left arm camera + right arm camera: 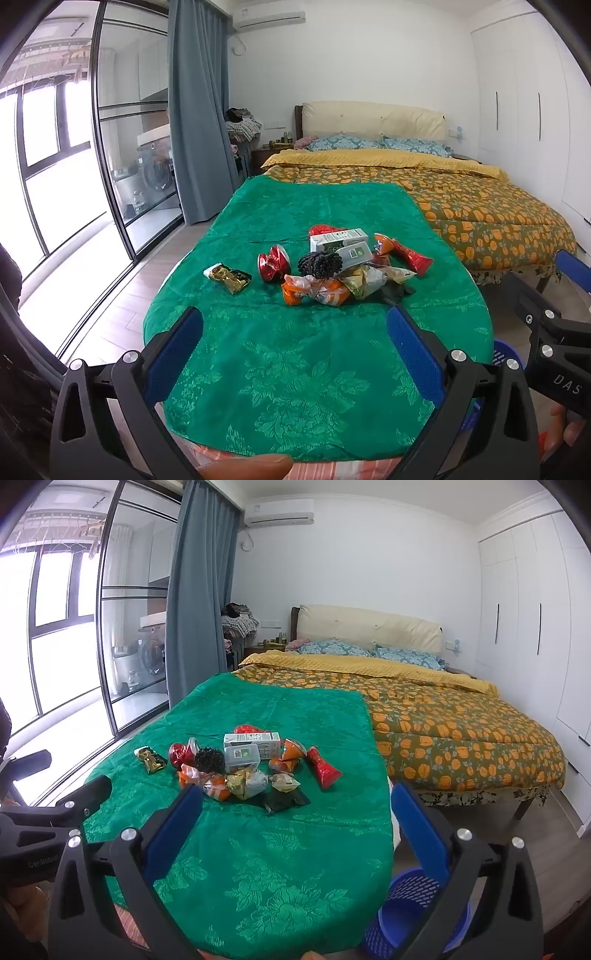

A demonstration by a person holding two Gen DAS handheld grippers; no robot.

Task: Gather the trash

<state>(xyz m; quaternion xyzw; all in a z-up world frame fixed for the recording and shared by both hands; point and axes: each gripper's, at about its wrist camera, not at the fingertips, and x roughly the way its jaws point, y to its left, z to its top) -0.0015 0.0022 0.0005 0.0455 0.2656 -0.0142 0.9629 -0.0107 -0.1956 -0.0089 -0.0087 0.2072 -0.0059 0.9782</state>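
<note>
Both tongs, left tongs [295, 321] and right tongs [295, 799], were wide and empty; the crushed can [272, 263] could roll off the worktop [295, 387] if bumped.

The blue basket [413, 915] at five o'clock is half hidden behind a gripper finger; the milk carton's [255, 743] print is unreadable.
</note>
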